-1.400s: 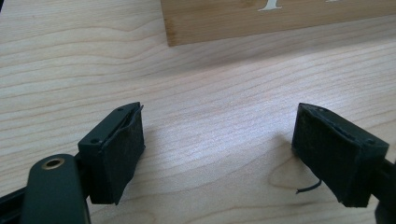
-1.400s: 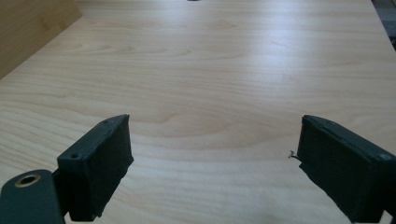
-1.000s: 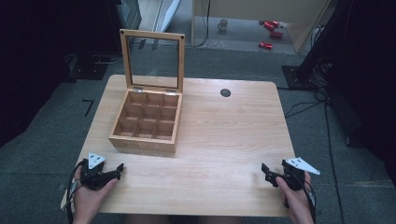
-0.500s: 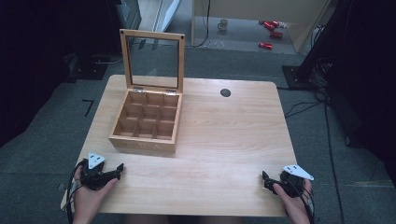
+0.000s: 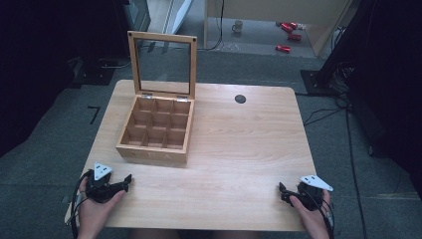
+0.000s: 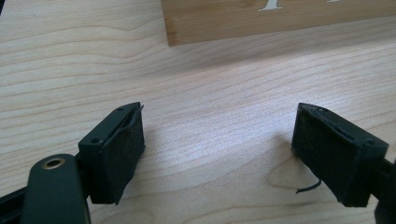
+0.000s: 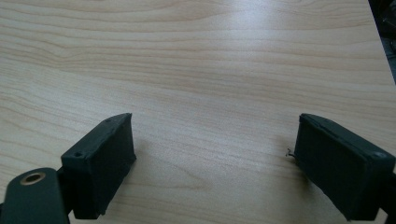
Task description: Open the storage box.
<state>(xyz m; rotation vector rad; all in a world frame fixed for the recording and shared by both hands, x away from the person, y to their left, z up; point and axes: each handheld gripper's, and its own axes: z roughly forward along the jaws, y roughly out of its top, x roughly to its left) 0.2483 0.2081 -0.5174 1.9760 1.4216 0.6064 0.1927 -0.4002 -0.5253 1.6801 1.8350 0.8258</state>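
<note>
Wooden table (image 5: 239,144), dark floor around. Left gripper (image 5: 122,183) at 7 o'clock, jaws wide apart, holding nothing. Compartmented wooden box (image 5: 155,130) at 11 o'clock, glass lid upright. Right gripper (image 5: 282,191) at 5 o'clock, jaws spread, nothing between.

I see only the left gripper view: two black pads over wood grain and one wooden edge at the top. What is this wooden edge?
Observer: It is the front wall of a wooden box, seen from the high view; the box has nine compartments.
Operator: Is the box closed?
Observer: No. Its glass lid stands upright at the far side, and the compartments look empty.
Operator: Where is the other claw?
Observer: The right claw is at the near right corner of the table, far from the box. In its own view its jaws stand wide apart with nothing between them.
</note>
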